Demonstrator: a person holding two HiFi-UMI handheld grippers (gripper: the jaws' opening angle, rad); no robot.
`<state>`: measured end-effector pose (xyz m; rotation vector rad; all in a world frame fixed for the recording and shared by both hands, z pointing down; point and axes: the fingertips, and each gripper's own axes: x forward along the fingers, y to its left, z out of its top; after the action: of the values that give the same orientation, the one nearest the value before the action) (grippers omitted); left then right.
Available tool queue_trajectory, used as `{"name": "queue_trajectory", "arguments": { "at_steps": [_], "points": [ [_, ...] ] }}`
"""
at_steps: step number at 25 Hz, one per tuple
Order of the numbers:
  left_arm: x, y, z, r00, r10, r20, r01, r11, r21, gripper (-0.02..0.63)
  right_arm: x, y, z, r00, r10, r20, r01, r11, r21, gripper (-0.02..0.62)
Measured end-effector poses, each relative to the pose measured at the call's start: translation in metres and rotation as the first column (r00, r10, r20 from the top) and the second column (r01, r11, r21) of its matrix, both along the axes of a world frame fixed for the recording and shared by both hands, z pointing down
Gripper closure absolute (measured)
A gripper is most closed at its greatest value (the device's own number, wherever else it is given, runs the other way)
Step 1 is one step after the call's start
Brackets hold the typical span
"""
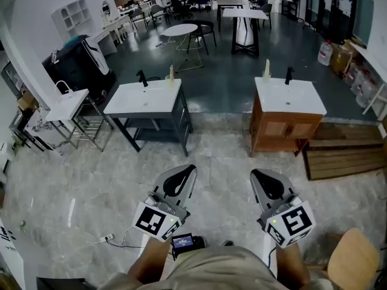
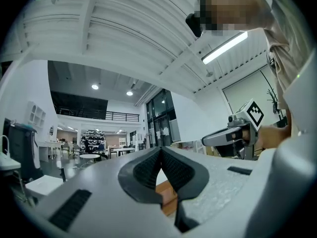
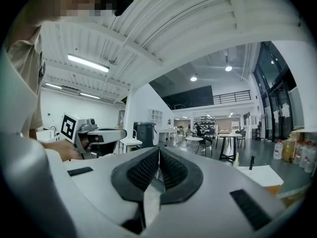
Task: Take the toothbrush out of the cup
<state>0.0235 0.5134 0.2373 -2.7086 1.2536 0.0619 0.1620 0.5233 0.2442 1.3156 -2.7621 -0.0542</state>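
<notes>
Left gripper and right gripper are held side by side over the floor, well apart from both sinks. Both sets of fingers are clenched, nothing between them. A pale upright thing stands by the tap on the left sink, and another on the right sink. They are too small to tell cup or toothbrush.

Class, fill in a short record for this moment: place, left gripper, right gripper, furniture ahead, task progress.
Place: indoors, person standing on a pale stone floor
Left gripper: jaws shut, nothing between them
Right gripper: jaws shut, nothing between them
Furniture ahead: white washstand on the left, wooden washstand on the right, both well away from the grippers
Task progress: not begun; its objects are too small to make out
</notes>
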Motion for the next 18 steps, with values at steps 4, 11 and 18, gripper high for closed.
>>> {"name": "queue_trajectory", "arguments": {
  "at_steps": [4,11,18],
  "points": [
    [-0.004,-0.001,0.001,0.999,-0.035,0.018,0.034,0.999,0.006,0.600,0.008,-0.008,0.009,1.000,0.002,0.015,-0.002,1.000,-0.007,0.591],
    [-0.052,-0.014,0.007,0.993,-0.118,0.028,0.118,0.993,-0.004,0.600,-0.015,-0.035,0.020,1.000,-0.010,0.013,0.010,1.000,-0.025,0.591],
    [-0.131,-0.063,0.017,0.994,-0.106,0.004,0.106,0.994,-0.012,0.600,-0.072,-0.083,0.026,0.998,0.056,-0.013,-0.057,0.998,-0.029,0.591]
  ]
}}
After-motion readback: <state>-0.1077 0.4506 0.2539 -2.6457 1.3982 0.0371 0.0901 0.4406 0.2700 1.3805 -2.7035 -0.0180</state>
